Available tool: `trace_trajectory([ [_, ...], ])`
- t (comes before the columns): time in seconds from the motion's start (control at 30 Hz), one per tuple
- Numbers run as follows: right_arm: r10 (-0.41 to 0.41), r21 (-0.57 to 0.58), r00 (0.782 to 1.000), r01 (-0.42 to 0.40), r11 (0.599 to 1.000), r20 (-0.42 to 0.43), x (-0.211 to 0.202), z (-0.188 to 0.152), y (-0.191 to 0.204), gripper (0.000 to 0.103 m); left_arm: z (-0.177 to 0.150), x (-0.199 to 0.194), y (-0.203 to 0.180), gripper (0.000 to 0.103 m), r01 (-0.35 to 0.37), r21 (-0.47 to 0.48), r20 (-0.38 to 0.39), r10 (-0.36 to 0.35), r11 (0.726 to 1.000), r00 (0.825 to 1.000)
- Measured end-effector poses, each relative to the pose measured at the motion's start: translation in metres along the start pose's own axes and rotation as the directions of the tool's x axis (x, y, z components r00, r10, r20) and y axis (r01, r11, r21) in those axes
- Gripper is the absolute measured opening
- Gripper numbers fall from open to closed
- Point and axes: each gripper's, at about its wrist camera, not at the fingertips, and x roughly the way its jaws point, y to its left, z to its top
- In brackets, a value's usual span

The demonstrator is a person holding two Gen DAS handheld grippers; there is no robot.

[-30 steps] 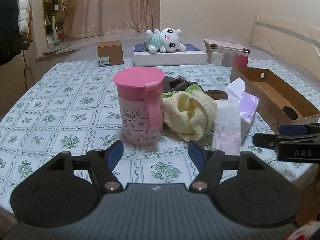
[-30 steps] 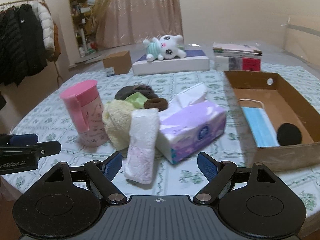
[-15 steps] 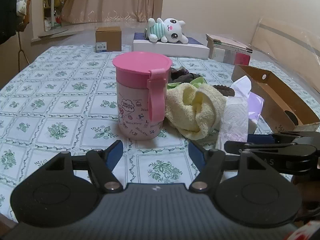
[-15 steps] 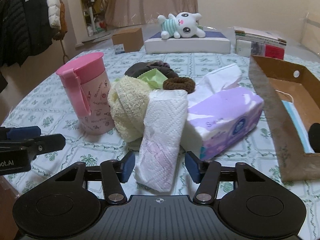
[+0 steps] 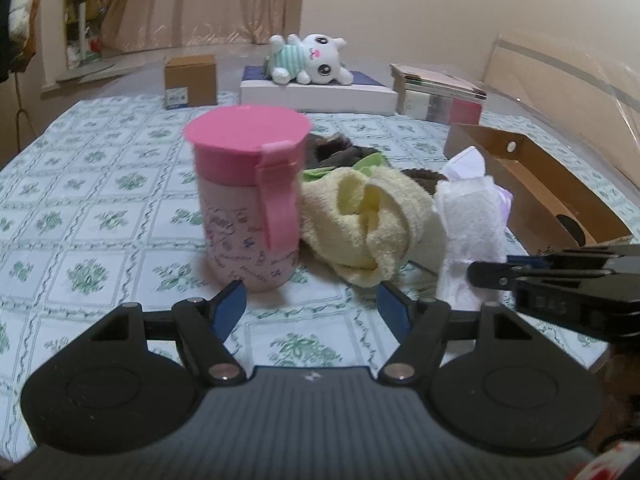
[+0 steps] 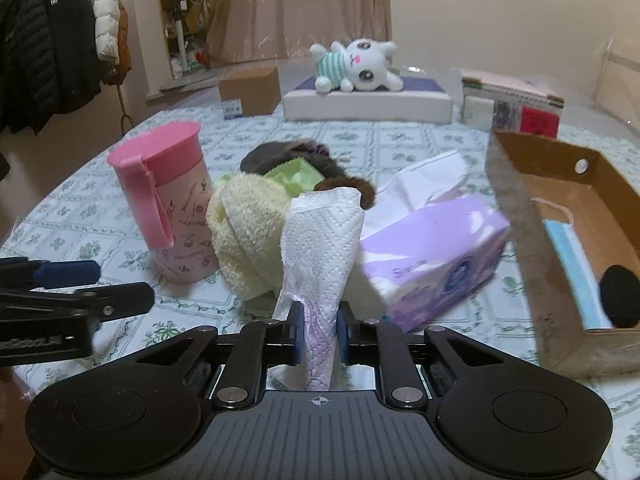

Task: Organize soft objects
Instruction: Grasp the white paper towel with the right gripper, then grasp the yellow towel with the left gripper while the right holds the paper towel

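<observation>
My right gripper [image 6: 319, 330] is shut on the near end of a white paper towel pack [image 6: 320, 248], which leans on a yellow towel [image 6: 250, 224]; the pack also shows in the left wrist view [image 5: 468, 236]. The yellow towel [image 5: 372, 220] lies beside a pink lidded cup [image 5: 250, 196]. My left gripper [image 5: 310, 306] is open and empty, just in front of the cup. A purple tissue box [image 6: 436, 252], a brown hair tie [image 6: 356, 188], a green cloth [image 6: 294, 174] and a dark cloth [image 6: 280, 152] lie behind.
A brown cardboard box [image 6: 516, 216] at the right holds a blue face mask [image 6: 576, 264] and a black round pad [image 6: 618, 292]. A plush bunny [image 6: 356, 66] lies on a white box at the back, next to stacked books [image 6: 512, 104] and a small carton [image 6: 248, 90].
My right gripper moved forward and closed on the near end of the paper towel pack. My left gripper drifted slightly closer to the pink cup and stayed open.
</observation>
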Motion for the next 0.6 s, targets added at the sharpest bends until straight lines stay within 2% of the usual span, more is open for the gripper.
trace_trajectory([
  [0.17,-0.027,0.005,0.999,0.027,1.000,0.037,-0.023,0.001,-0.012,0.016,0.007,0.012,-0.017,0.069,0.033,0.051,0.008,-0.033,0.998,0.999],
  [0.37,-0.068,0.021,0.996,0.067,0.998,0.061,-0.037,0.002,-0.031,0.015,0.016,0.040,-0.042,0.069,0.022,0.110,0.024,-0.025,0.994,0.999],
  [0.6,-0.097,0.049,0.994,0.095,0.994,0.049,-0.034,0.000,-0.052,0.015,0.023,0.074,-0.051,0.069,-0.022,0.069,0.025,0.021,0.997,0.999],
])
